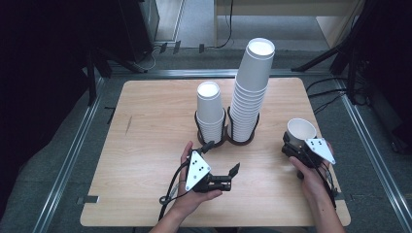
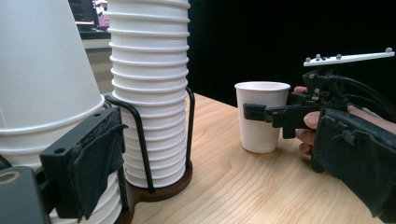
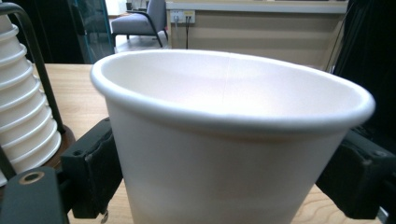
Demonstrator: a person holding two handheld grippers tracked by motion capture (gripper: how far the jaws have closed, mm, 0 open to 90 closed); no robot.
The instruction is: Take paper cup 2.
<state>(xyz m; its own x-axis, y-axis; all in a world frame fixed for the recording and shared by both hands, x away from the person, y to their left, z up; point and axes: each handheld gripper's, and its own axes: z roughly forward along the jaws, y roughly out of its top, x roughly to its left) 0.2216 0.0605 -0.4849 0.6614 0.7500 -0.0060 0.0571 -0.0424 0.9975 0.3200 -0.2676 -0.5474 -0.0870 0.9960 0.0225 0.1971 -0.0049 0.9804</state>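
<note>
A single white paper cup (image 1: 301, 130) stands upright on the wooden table (image 1: 145, 145) at the right. My right gripper (image 1: 295, 141) is shut on it, one jaw pressed to each side of the cup (image 3: 224, 140); the left pad (image 3: 93, 168) touches its wall. In the left gripper view the cup (image 2: 259, 130) rests on the tabletop with the right gripper (image 2: 254, 112) around it. My left gripper (image 1: 222, 157) is open near the table's middle front, with nothing between its jaws. One of its pads (image 2: 95, 163) sits close beside the short cup stack (image 2: 42, 70).
Two stacks of upside-down white cups stand in black wire holders on brown bases: a short stack (image 1: 210, 109) and a tall stack (image 1: 252, 87) to its right. The tall stack (image 2: 149, 93) lies between my grippers. Bare wood spreads across the table's left half.
</note>
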